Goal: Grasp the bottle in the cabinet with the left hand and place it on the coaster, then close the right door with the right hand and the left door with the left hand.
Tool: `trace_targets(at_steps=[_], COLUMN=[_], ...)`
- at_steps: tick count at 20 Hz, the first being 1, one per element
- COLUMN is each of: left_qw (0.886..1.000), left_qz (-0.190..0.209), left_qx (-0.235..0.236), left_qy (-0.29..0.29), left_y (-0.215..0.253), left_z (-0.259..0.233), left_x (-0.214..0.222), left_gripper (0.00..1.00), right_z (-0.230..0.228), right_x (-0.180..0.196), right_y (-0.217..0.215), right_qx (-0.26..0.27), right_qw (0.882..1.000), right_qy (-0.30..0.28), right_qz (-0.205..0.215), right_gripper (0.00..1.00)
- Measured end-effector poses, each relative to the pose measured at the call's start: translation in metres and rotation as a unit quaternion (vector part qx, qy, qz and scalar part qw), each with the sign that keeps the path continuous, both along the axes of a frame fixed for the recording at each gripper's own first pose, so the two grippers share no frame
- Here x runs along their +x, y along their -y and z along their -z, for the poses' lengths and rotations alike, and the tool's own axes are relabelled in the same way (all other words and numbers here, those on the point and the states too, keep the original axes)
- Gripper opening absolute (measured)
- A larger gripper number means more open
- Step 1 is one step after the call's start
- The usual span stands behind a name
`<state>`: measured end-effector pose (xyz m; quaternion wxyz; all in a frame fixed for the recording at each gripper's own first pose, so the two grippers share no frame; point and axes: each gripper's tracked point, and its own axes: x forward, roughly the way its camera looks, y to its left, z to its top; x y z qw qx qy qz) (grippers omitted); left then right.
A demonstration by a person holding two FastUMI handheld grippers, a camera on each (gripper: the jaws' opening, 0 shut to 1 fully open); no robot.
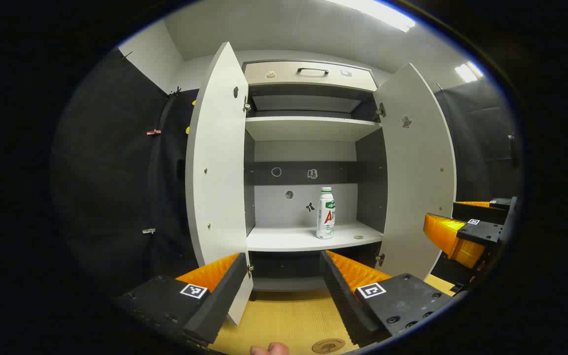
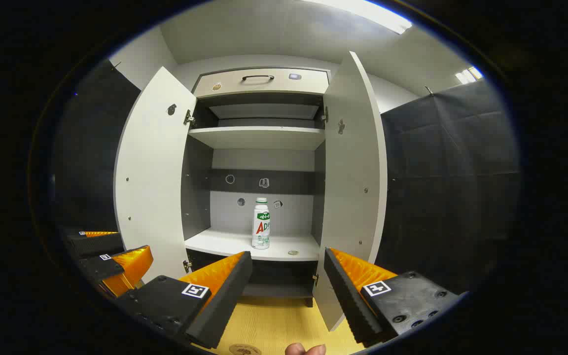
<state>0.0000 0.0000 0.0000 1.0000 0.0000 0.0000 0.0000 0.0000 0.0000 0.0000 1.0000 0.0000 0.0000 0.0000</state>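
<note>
Both sets of jaws stand wide apart with nothing between them. Nearest in the left gripper view, the left gripper point(image 1: 279, 291) is held out over a yellow wooden table point(image 1: 284, 320), aimed at the open cabinet; the right gripper point(image 2: 286, 296) sits in much the same pose in its own view. Each one also shows at the edge of the other's view, so the two are side by side and well apart.

On the table, close in below the grippers, lies a small round coaster point(image 1: 328, 345), bare, with a fingertip point(image 1: 269, 349) just beside it at the bottom edge.

Farther on, the left door point(image 1: 217, 172) and the right door point(image 1: 414, 167) both hang fully open, swung out toward the grippers.

Deepest in, the bottle point(image 1: 325, 213) stands upright on the lower shelf point(image 1: 284, 239), toward its right side, clear of the cabinet walls, with a small round disc lying on the shelf to its right.

My reading is that the first step, the grasp, has not yet begun. Next, the left gripper should go forward between the doors, bias to the right, bracket the bottle at mid-body and close on it without knocking it over.
</note>
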Motion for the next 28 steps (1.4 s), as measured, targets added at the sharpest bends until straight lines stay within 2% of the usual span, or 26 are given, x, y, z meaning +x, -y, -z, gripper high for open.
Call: trace_targets(at_steps=[11, 15, 21, 27, 28], left_qw=[1.000, 1.000, 0.999, 0.998, 0.997], left_qz=[0.007, 0.003, 0.035, 0.063, 0.067], left_qx=[-0.001, -0.006, -0.020, -0.016, -0.017], left_qy=[0.005, 0.009, 0.011, 0.017, 0.017], left_y=[0.007, 0.010, 0.040, 0.084, 0.092], left_z=[-0.006, -0.010, -0.014, -0.024, -0.024], left_x=[0.013, 0.031, 0.082, 0.158, 0.175], left_gripper=[0.94, 0.94, 0.94, 0.95, 0.94], right_z=[-0.016, -0.012, -0.006, -0.008, -0.007], right_x=[0.003, 0.007, 0.013, 0.018, 0.018], right_y=[0.015, 0.022, 0.033, 0.053, 0.057], right_qx=[-0.003, -0.001, -0.010, 0.005, 0.009], right_qw=[1.000, 1.000, 1.000, 1.000, 1.000], right_qy=[0.016, 0.011, 0.009, 0.008, 0.007], right_qz=[0.006, 0.005, 0.002, 0.003, 0.004], right_gripper=[0.97, 0.97, 0.97, 0.97, 0.94])
